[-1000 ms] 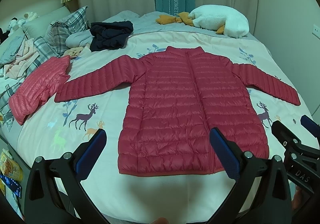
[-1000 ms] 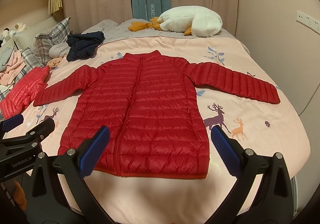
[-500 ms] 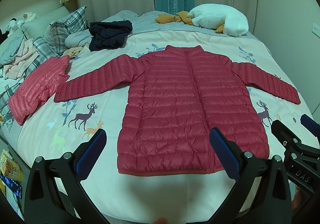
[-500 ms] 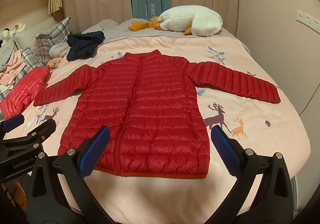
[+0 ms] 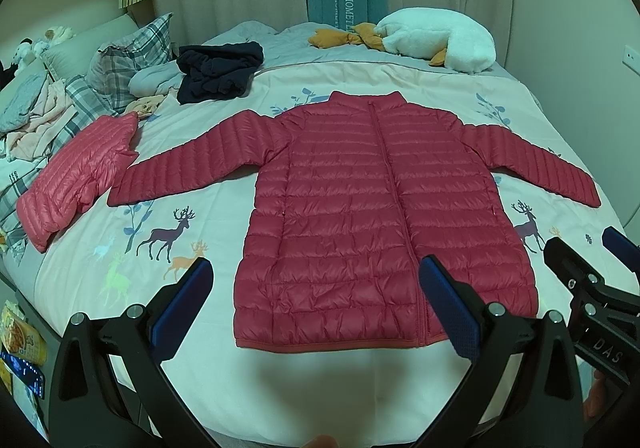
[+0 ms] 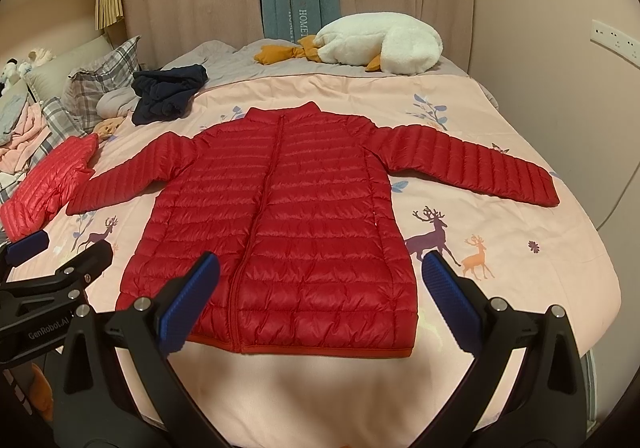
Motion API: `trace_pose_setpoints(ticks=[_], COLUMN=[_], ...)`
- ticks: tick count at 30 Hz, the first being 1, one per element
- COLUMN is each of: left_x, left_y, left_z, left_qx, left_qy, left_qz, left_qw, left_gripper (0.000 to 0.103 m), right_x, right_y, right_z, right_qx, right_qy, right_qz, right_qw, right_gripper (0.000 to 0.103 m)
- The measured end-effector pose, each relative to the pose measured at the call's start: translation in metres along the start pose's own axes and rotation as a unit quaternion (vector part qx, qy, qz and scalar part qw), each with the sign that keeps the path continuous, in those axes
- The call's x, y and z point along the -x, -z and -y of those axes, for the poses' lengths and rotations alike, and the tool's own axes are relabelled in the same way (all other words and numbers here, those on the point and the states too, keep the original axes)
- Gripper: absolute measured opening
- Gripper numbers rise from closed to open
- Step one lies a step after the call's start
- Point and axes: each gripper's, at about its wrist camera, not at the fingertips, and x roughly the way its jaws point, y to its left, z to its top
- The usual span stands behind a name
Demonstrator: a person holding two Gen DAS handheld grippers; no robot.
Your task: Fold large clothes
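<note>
A red quilted puffer jacket (image 5: 372, 208) (image 6: 280, 224) lies flat and zipped on the bed, front up, both sleeves spread out to the sides, hem toward me. My left gripper (image 5: 316, 288) hovers open above the hem, left of the zip. My right gripper (image 6: 320, 288) is open too, held over the hem's right half. Neither touches the jacket. Each gripper shows at the edge of the other's view: the right one (image 5: 592, 268) and the left one (image 6: 44, 252).
A pink folded puffer jacket (image 5: 76, 172) lies at the bed's left edge. A dark navy garment (image 5: 220, 70), plaid pillows (image 5: 128, 60) and a white plush goose (image 5: 436, 38) sit at the far side. The deer-print quilt (image 5: 160, 232) ends just below the hem. Wall at right.
Both views have barely shifted; the jacket and both open grippers stay as they were.
</note>
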Motion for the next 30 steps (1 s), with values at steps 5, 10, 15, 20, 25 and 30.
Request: trace_pose_setpoints(ticks=[5,10,15,20,25,30], left_x=[0.000,-0.009,-0.047,-0.102,-0.158,-0.191], left_y=[0.000,0.000,-0.002,0.000,0.004,0.012], left_z=[0.000,-0.006,-0.047,-0.116,-0.188,-0.257], left_qx=[0.000,0.015,0.113,0.260,0.355,0.435], left_qy=[0.000,0.025,0.093,0.122,0.091,0.104], left_qz=[-0.001,-0.009,-0.038,-0.062,-0.073,-0.058], left_qw=[1.0000,0.9995,0.9885,0.9560,0.9277,0.8923], left_gripper=[0.102,0.102,0.102,0.102,0.102,0.102], right_x=[0.000,-0.007,-0.016,-0.031,-0.049,-0.069], right_y=[-0.002,0.000,0.004,0.009,0.011,0.011], right_z=[0.000,0.009,0.015,0.018,0.022,0.023], right_qx=[-0.001,-0.031,-0.044,-0.040,-0.040,-0.036], right_qy=[-0.001,-0.054,-0.066,-0.051,-0.036,-0.019], right_qz=[-0.002,-0.015,-0.021,-0.041,-0.061,-0.081], right_qw=[1.000,0.998,0.997,0.997,0.997,0.996], right_gripper=[0.101,0.101,0.101,0.101,0.101,0.101])
